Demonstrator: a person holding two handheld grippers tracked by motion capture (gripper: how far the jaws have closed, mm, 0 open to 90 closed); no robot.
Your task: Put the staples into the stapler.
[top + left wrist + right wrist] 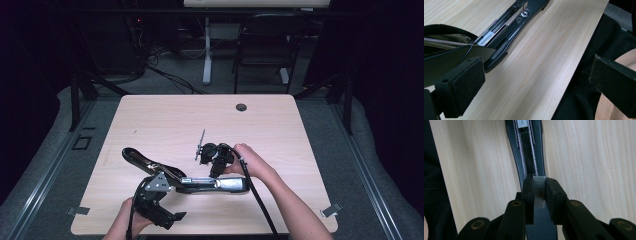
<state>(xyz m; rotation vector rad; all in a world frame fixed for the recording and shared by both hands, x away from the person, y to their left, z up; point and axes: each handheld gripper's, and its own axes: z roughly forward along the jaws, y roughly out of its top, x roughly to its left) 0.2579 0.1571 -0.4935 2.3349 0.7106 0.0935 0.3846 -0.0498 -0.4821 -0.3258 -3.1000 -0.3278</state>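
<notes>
A long black stapler [220,184] lies swung open near the table's front edge, its lid [142,159] reaching up and left. My right gripper [219,174] hangs over the stapler's base and points down at it. In the right gripper view this gripper [539,195] is shut on a grey strip of staples [539,185], held just above the open magazine channel [527,157]. My left gripper [167,206] is at the front edge, beside the hinge end. It stands open [536,87] with nothing between its pads [461,90], and the stapler [509,25] runs along its left jaw.
The light wooden table [165,120] has a round cable hole [241,107] at its far edge. Tape marks [78,210] sit at the front corners. A chair [265,45] and a desk leg [207,50] stand beyond the table. The table's front edge [574,75] runs right beside the left gripper.
</notes>
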